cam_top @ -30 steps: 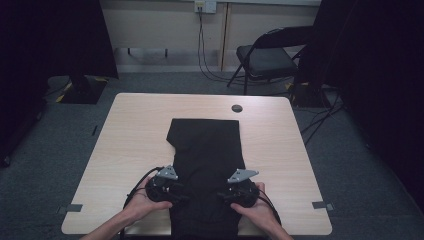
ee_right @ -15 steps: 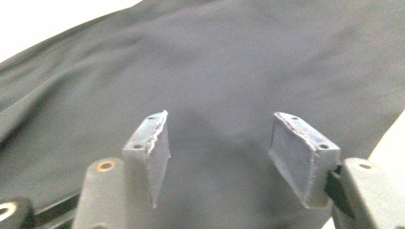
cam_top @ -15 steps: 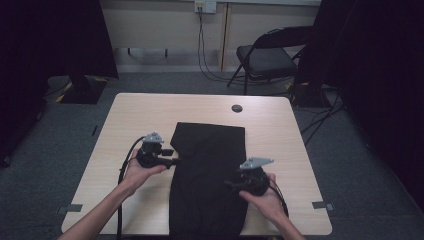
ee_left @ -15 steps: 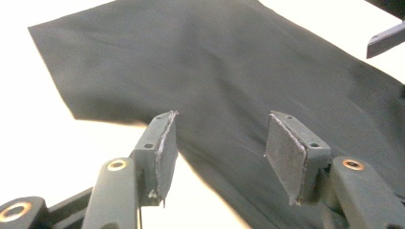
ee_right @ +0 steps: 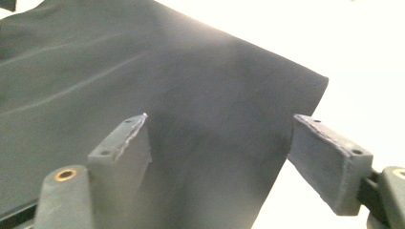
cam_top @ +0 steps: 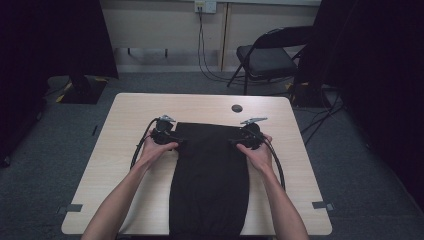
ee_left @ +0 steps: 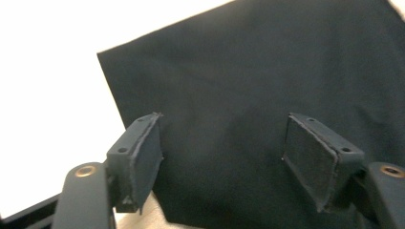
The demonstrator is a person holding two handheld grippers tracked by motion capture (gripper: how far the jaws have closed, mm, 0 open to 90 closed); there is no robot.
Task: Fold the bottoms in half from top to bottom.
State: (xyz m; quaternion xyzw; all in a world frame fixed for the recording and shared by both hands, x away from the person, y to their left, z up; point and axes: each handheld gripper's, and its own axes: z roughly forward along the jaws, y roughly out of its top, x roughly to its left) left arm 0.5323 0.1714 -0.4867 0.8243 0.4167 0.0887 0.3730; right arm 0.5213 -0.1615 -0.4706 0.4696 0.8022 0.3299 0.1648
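Observation:
A black cloth (cam_top: 210,180) lies flat down the middle of the light wooden table (cam_top: 125,115), its near end reaching the table's front edge. My left gripper (cam_top: 176,140) sits at the cloth's far left corner and my right gripper (cam_top: 235,141) at its far right corner. In the left gripper view the left gripper (ee_left: 222,143) has its jaws spread wide over the cloth (ee_left: 248,71), pads off the fabric. In the right gripper view the right gripper (ee_right: 229,148) is just as wide above the cloth (ee_right: 143,71) beside its edge. Both pairs of jaws have just been opening.
A small dark round disc (cam_top: 236,108) lies on the table beyond the cloth. A black folding chair (cam_top: 270,55) and trailing cables (cam_top: 202,60) stand behind the table. Bare wood flanks the cloth on both sides.
Both grippers have moved from the cloth's near part away from the person to its far corners, and their jaws have widened. The cloth lies much as before.

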